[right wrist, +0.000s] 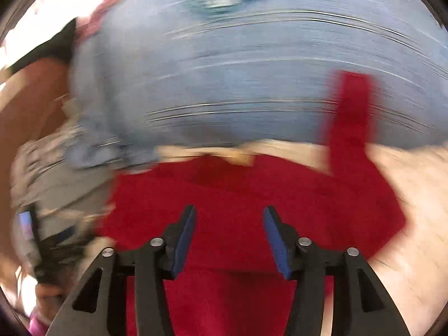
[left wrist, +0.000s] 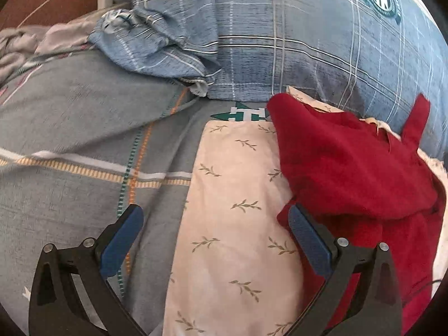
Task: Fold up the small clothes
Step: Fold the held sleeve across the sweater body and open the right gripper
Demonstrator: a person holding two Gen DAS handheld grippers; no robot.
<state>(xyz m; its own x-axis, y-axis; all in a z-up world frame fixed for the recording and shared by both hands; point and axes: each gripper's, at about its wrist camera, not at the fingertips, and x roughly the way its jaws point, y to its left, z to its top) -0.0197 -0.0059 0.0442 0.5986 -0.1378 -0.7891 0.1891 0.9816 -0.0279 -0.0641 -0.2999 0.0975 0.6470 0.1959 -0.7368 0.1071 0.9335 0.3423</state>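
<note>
Red garment (left wrist: 350, 168) lying rumpled on a cream leaf-print cloth (left wrist: 232, 196) on the bed.

In the left wrist view its long axis runs from near the camera away toward the blue plaid pillow (left wrist: 308, 42), with a narrow strap (left wrist: 417, 120) pointing up at the far end and lying against that pillow. The left gripper (left wrist: 215, 218) has its jaws spread wide, one blue pad at the garment's near edge, the other over the grey striped bedsheet (left wrist: 70, 140). The right gripper (right wrist: 228, 218) hovers over the red fabric with jaws apart, holding nothing; that view is heavily blurred.
</note>
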